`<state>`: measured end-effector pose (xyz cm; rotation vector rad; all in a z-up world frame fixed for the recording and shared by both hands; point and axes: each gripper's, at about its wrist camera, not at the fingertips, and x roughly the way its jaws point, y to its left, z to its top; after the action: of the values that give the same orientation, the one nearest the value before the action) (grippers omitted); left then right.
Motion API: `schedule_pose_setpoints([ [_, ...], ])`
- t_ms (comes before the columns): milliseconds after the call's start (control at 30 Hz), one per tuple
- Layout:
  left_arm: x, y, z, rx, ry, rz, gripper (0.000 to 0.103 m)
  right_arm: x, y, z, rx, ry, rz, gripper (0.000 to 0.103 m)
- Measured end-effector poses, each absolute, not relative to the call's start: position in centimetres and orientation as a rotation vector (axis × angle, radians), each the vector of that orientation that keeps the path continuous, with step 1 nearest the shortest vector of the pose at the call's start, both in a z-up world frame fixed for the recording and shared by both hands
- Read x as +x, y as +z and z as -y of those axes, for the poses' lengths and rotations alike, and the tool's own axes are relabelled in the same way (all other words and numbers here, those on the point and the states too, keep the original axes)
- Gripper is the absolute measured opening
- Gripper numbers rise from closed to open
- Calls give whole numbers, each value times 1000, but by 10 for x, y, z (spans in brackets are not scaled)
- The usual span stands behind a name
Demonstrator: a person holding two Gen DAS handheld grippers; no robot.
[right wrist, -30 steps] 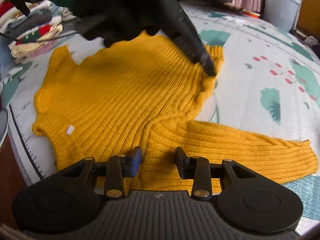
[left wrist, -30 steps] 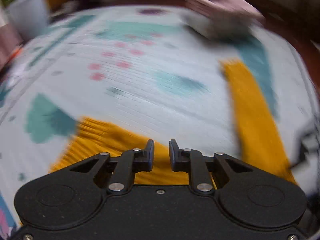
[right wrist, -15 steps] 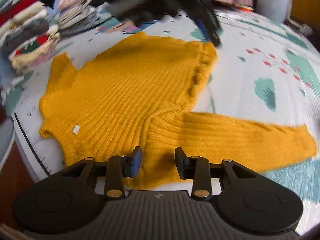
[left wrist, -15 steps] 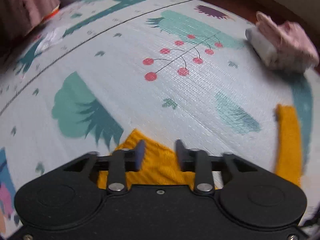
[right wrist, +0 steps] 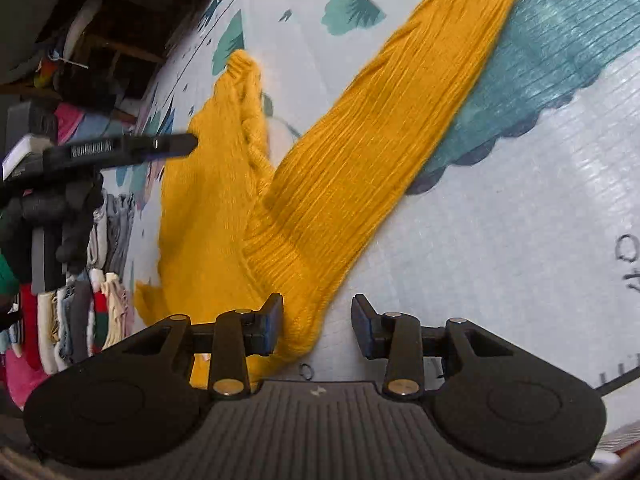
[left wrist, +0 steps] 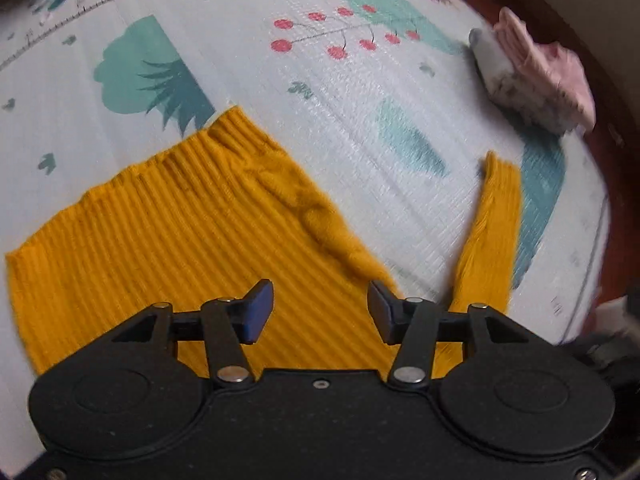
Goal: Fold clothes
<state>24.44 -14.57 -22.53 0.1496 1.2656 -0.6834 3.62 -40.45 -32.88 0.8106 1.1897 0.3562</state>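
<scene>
A mustard-yellow ribbed sweater (left wrist: 168, 248) lies flat on a patterned play mat (left wrist: 360, 128), one sleeve (left wrist: 492, 232) stretched out to the right. My left gripper (left wrist: 320, 312) hovers over the sweater's body near its side edge; its jaws are opening and nothing is between them. In the right wrist view the sleeve (right wrist: 392, 128) runs from the lower centre to the upper right, and the body (right wrist: 208, 208) spreads left. My right gripper (right wrist: 318, 328) stands open just above the sleeve's base, cloth under its left finger. The left gripper (right wrist: 176, 145) reaches in from the left.
A folded pink and white pile (left wrist: 532, 76) sits near the mat's right edge, beside dark red floor (left wrist: 612, 168). A row of folded clothes (right wrist: 80, 312) lies along the far side of the sweater. A gloved hand (right wrist: 60, 208) holds the left gripper.
The left gripper's jaws have opened wider and more of the sweater's body now lies under it. The right gripper has rolled and moved close to the sleeve's base.
</scene>
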Motion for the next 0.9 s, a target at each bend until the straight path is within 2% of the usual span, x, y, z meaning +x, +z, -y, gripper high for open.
schedule_pose_setpoints([
  [300,291,-235,159,-49,-561,-1328,50,45,-326,377,750,420,-1181,40],
  [733,308,-253,211,96,-459,-1298,48,49,-322,361,650,420,-1065,38],
  [767,308,-255,215,114,-453,-1306,46,49,-322,362,641,423,-1059,38],
  [900,302,-265,228,239,-436,-1296,41,47,-321,357,553,414,-1037,24],
])
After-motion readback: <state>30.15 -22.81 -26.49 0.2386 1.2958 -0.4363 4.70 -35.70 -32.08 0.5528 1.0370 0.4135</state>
